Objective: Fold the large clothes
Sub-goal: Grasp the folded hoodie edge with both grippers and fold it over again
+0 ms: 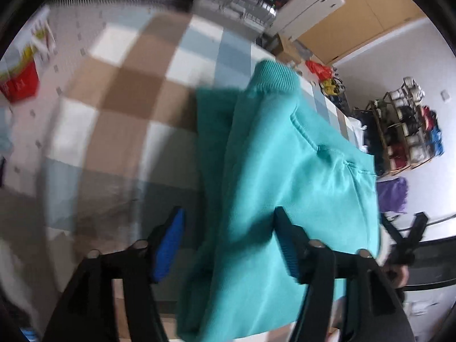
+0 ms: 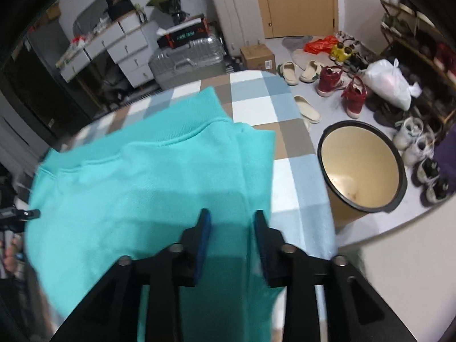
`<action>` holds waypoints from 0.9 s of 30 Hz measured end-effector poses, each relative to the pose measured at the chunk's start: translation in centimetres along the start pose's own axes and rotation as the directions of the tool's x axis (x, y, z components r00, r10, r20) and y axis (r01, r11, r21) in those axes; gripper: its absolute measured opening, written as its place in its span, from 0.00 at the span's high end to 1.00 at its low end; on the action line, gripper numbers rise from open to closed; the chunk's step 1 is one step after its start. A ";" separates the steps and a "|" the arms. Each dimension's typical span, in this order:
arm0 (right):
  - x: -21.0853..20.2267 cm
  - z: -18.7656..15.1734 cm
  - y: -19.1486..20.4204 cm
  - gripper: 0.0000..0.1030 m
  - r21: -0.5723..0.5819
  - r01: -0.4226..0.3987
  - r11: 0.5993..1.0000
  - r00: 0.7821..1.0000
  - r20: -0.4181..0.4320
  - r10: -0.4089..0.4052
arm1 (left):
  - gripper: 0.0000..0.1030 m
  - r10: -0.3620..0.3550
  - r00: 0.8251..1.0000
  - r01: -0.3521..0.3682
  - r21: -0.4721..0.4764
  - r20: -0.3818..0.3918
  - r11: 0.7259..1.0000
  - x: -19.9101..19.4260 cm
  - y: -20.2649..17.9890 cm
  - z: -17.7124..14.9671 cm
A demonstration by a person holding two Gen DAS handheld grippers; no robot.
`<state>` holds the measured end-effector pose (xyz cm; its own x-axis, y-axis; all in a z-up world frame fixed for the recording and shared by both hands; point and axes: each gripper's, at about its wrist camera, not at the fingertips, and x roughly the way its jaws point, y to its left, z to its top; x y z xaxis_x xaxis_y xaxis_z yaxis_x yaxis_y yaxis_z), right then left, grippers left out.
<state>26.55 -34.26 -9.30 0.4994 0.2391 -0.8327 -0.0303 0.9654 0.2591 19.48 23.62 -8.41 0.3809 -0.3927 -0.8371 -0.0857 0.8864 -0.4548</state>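
Observation:
A teal sweatshirt [image 1: 287, 171] lies folded on a bed cover [image 1: 119, 91] checked in brown, white and blue. Its ribbed band [image 1: 273, 75] points away from me. My left gripper [image 1: 228, 225] hovers over the garment's near left edge. It is open wide: one blue pad stands over the cover, the other over the cloth. In the right wrist view the sweatshirt [image 2: 136, 188] fills the centre, with its ribbed band [image 2: 196, 108] far. My right gripper [image 2: 232, 223] is open above the near right part, and flat teal cloth shows between the pads without touching them.
Right of the bed stands a black-rimmed bin [image 2: 362, 165], with several shoes [image 2: 327, 81] and a white plastic bag [image 2: 387, 82] on the floor. A silver suitcase [image 2: 185, 62] and drawers stand beyond the bed. A red paper bag [image 1: 20, 84] lies at the cover's left.

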 end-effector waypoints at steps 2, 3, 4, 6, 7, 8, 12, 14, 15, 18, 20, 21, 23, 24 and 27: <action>-1.1 -0.9 -1.2 0.22 0.037 -0.056 0.998 0.998 0.018 0.056 | 0.18 0.049 0.999 -0.050 0.020 0.003 0.999 1.2 -0.8 0.2; -1.1 -1.2 -1.5 0.19 0.050 -0.078 0.996 0.997 0.013 0.077 | 0.18 0.053 0.998 -0.052 0.031 -0.034 0.998 2.2 -0.7 0.0; -0.7 -1.5 -1.9 0.19 0.065 -0.098 0.993 0.995 -0.016 0.099 | 0.18 0.010 0.995 -0.008 0.018 -0.099 1.000 3.6 -0.3 -0.3; 0.8 -2.3 -2.3 0.19 0.094 -0.106 0.990 0.989 -0.096 0.115 | 0.18 -0.056 0.987 0.051 -0.035 -0.150 0.998 5.7 -0.6 -0.9; 1.5 -2.7 -2.3 0.19 0.111 -0.117 0.987 0.984 -0.121 0.130 | 0.18 -0.105 0.980 0.095 -0.066 -0.170 0.993 6.4 -0.5 -1.2; 1.9 -2.9 -2.2 0.19 0.118 -0.140 0.983 0.980 -0.125 0.154 | 0.20 -0.141 0.974 0.129 -0.078 -0.176 0.989 6.8 -0.6 -1.4; 3.6 -3.5 -0.9 0.19 0.123 -0.216 0.968 0.952 -0.195 0.238 | 0.29 -0.061 0.982 0.072 0.050 -0.181 0.996 7.5 -2.6 -2.1; 3.8 -3.9 0.3 0.22 0.060 -0.197 0.979 0.959 -0.196 0.205 | 0.46 -0.082 0.972 0.090 0.029 -0.220 0.995 7.9 -2.8 -2.4; 3.7 -4.2 0.8 0.29 0.037 -0.205 0.978 0.958 -0.196 0.209 | 0.50 -0.092 0.969 0.098 0.014 -0.231 0.995 8.0 -2.7 -2.7; 2.6 -5.4 1.2 0.45 0.031 -0.245 0.969 0.951 -0.185 0.247 | 0.53 -0.089 0.967 0.092 0.003 -0.238 0.996 7.8 -2.8 -3.6; 1.8 -6.6 1.2 0.48 0.017 -0.261 0.965 0.948 -0.183 0.259 | 0.53 -0.081 0.967 0.085 0.008 -0.243 0.996 7.5 -2.8 -4.9; 1.2 -7.5 1.3 0.48 0.016 -0.264 0.964 0.946 -0.188 0.262 | 0.53 -0.076 0.966 0.081 0.011 -0.247 0.997 7.1 -2.7 -5.8; -0.2 -9.8 1.3 0.48 0.013 -0.277 0.961 0.941 -0.199 0.274 | 0.55 -0.056 0.963 0.070 0.044 -0.263 0.997 5.0 -2.3 -8.0; -0.9 -10.7 1.4 0.49 0.002 -0.285 0.958 0.939 -0.202 0.280 | 0.57 -0.052 0.961 0.070 0.060 -0.273 0.996 4.3 -2.1 -9.3; -3.8 -14.4 1.1 0.50 -0.015 -0.304 0.952 0.933 -0.207 0.295 | 0.60 -0.082 0.956 0.104 0.065 -0.283 0.992 2.0 -0.8 -13.2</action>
<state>12.20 -32.60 -12.92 0.2780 0.5292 -0.8016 -0.1940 0.8483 0.4927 8.15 18.93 -13.74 0.1101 -0.5172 -0.8488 0.0143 0.8547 -0.5189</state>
